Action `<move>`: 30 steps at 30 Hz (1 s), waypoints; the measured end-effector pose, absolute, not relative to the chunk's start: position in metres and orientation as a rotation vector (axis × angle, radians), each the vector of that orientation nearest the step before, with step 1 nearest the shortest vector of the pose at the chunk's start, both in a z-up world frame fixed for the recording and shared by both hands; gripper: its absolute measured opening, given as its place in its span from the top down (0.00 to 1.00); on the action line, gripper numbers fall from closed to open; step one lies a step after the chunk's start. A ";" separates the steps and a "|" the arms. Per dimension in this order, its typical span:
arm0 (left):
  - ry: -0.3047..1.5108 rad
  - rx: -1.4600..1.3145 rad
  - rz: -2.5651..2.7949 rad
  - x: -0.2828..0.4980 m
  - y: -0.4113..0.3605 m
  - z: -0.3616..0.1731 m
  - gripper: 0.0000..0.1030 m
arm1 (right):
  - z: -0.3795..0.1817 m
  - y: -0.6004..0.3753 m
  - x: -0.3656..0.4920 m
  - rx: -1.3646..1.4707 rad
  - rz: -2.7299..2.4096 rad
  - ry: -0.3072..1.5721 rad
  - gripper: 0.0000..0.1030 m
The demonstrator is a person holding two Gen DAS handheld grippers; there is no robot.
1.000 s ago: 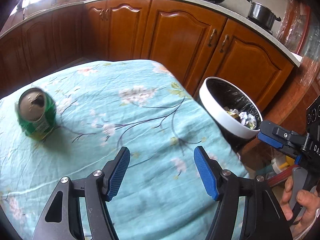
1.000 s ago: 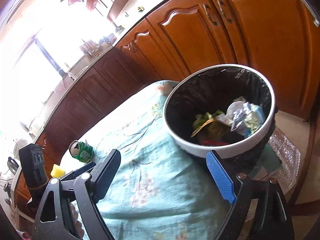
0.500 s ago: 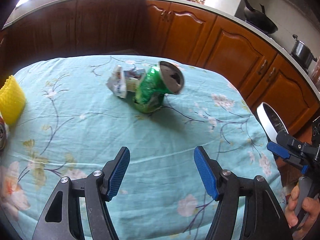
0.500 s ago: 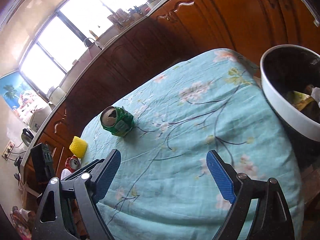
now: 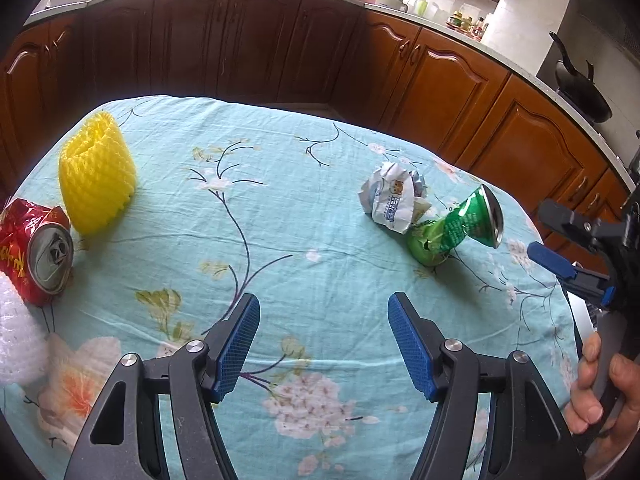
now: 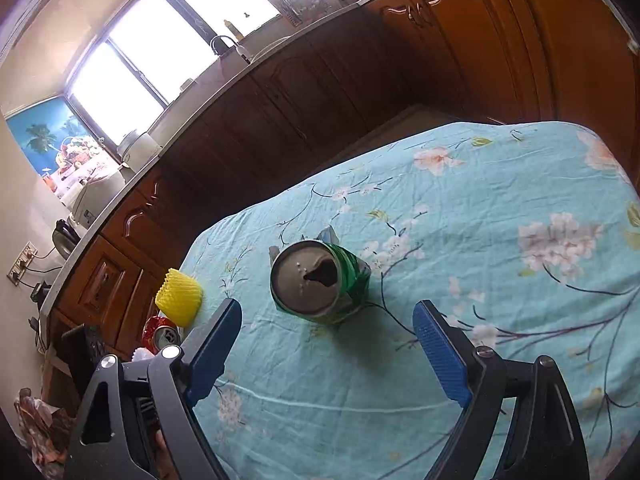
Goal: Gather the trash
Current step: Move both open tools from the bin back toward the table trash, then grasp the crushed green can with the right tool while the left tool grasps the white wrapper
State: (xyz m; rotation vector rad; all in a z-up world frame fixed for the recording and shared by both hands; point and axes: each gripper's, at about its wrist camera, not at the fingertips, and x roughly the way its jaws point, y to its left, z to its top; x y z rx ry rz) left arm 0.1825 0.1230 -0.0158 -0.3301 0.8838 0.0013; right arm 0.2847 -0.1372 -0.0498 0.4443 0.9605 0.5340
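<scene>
On the cloth (image 5: 320, 240), L to R: red can (image 5: 38, 250) & yellow net (image 5: 96, 176) lay far left of L gripper (image 5: 320, 344), jaws apart, empty. Wrapper (image 5: 390, 198) touched green can (image 6: 320, 282), just ahead of R gripper (image 6: 326, 350), also released.

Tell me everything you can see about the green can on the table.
The green can is a crushed metal drink can, pinched and buckled through the middle, with a silver top whose drinking hole is open. It sits bent on the floral tablecloth, base down and top tipped sideways. A crumpled white wrapper lies right beside it; whether they touch is unclear. Neither gripper touches it; the right gripper faces it, jaws open.
</scene>
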 end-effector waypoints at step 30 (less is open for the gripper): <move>0.886 -0.251 -0.106 0.280 0.082 -0.021 0.24 | -0.088 -0.219 0.268 0.482 0.463 1.037 0.31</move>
